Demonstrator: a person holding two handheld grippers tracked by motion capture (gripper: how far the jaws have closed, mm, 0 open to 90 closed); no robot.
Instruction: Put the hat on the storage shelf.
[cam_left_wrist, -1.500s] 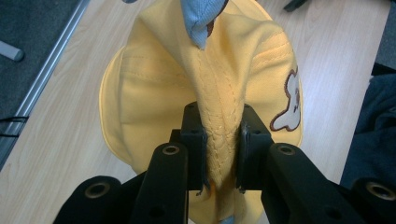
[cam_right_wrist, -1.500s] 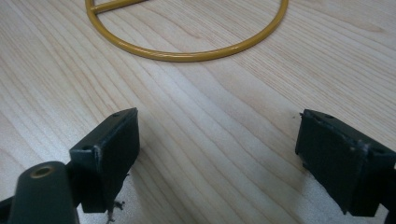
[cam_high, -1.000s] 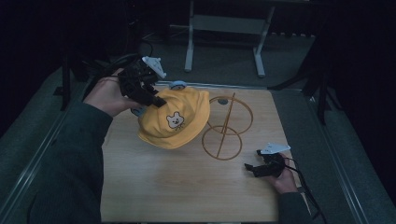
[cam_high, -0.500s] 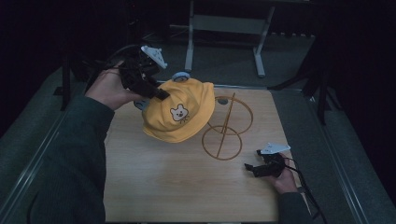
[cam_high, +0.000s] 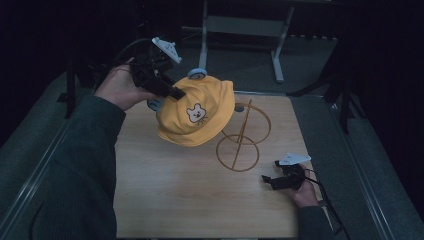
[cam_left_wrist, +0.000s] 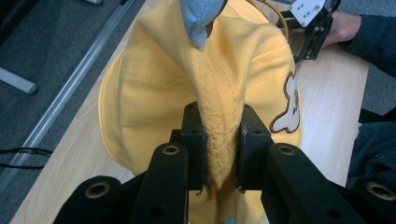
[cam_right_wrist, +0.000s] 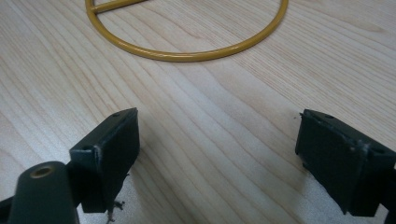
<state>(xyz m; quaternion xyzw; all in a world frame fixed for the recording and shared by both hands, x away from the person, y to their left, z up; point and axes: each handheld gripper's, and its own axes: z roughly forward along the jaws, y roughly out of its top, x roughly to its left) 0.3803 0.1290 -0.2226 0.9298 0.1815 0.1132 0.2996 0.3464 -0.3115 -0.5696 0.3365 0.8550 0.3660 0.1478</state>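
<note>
Left gripper (cam_left_wrist: 217, 140) pinches a yellow cap (cam_high: 197, 117) and holds it above the table (cam_high: 165, 200).

Its jaws are clamped on a fold of the cap's crown; the bear patch (cam_high: 196, 113) faces the camera. Beside the cap stands a gold wire stand (cam_high: 240, 145). The right gripper (cam_right_wrist: 217, 158) rests on the table near the stand's ring, jaws wide apart, nothing between them.

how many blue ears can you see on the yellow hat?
2. One blue ear sticks up at the top of the yellow hat; the other blue ear pokes out beside the left gripper, which pinches the hat.
</note>
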